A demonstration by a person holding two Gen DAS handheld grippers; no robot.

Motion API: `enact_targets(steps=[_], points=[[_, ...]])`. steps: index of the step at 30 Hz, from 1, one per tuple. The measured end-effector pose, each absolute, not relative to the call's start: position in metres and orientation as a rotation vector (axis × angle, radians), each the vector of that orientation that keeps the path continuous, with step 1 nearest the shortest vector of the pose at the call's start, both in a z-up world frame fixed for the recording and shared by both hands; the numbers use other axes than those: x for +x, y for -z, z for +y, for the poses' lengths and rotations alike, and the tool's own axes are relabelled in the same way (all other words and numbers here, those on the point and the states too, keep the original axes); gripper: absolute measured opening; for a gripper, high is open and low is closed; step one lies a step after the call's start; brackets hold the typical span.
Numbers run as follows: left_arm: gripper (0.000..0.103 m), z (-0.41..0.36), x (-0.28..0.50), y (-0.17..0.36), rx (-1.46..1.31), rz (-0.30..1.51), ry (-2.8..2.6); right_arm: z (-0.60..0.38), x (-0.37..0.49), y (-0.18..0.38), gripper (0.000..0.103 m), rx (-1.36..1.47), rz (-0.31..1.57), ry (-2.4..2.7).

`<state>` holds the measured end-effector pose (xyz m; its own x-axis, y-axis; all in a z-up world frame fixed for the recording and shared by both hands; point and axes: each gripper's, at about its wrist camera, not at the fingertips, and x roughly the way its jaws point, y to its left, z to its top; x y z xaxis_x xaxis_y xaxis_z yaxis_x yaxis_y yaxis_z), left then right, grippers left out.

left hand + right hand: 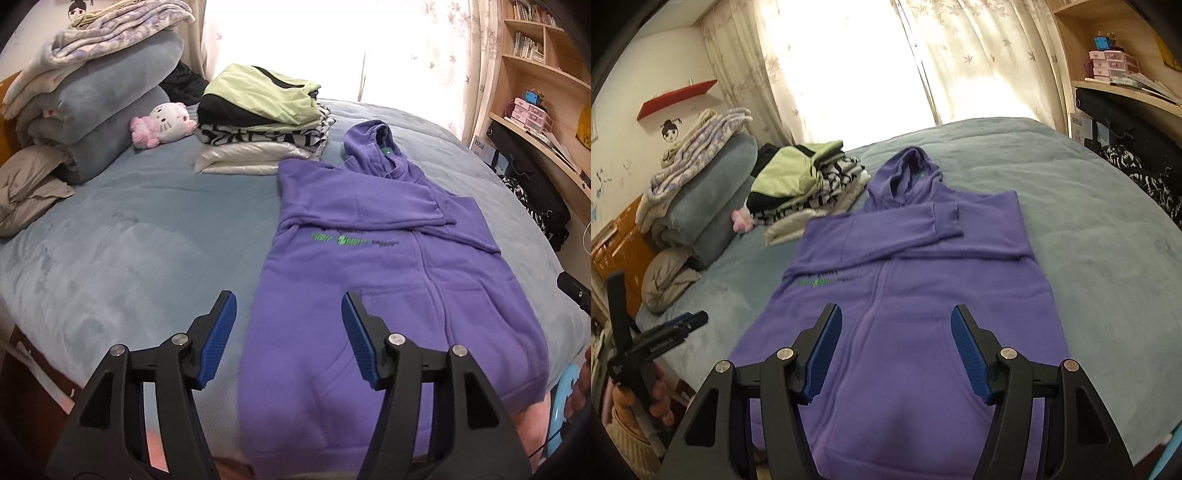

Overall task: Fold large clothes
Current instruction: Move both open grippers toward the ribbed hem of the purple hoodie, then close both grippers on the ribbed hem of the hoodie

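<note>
A purple zip hoodie [388,280] lies flat and face up on the blue-grey bed [129,240], hood away from me, both sleeves folded across its chest. It also shows in the right wrist view [905,295]. My left gripper [289,314] is open and empty, above the hoodie's lower left edge near the hem. My right gripper [897,325] is open and empty, above the hoodie's front pocket area near the hem. The left gripper also appears at the left edge of the right wrist view [683,325], off the bed's side.
A stack of folded clothes [258,122] sits beyond the hoodie's left shoulder, with a plush toy [162,123] and piled blankets [92,103] further left. Wooden shelves [535,74] and a desk stand on the right. A curtained window [868,55] is behind the bed.
</note>
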<state>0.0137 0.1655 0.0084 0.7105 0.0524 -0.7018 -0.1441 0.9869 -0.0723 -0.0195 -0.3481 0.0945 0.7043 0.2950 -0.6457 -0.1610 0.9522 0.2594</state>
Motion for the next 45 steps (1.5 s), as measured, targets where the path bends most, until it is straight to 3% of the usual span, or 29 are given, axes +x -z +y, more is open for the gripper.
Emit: enact_targets(steps=[4,20,30,45], points=[[0.064,0.184,-0.008,0.009,-0.151,0.804,-0.093,-0.371,-0.038,-0.078,0.063,0.188,0.783,-0.237],[0.064,0.21,-0.011,0.093,-0.292,0.962,0.046,-0.477,-0.077,0.002,0.062,0.233,0.931,-0.099],[0.072,0.207,-0.006,0.103,-0.305,0.947,0.076,-0.514,-0.076,0.059,0.061,0.371,0.987,-0.173],[0.077,0.204,-0.001,0.106,-0.3,0.944,0.074,-0.494,-0.058,0.065,0.061,0.353,0.976,-0.228]])
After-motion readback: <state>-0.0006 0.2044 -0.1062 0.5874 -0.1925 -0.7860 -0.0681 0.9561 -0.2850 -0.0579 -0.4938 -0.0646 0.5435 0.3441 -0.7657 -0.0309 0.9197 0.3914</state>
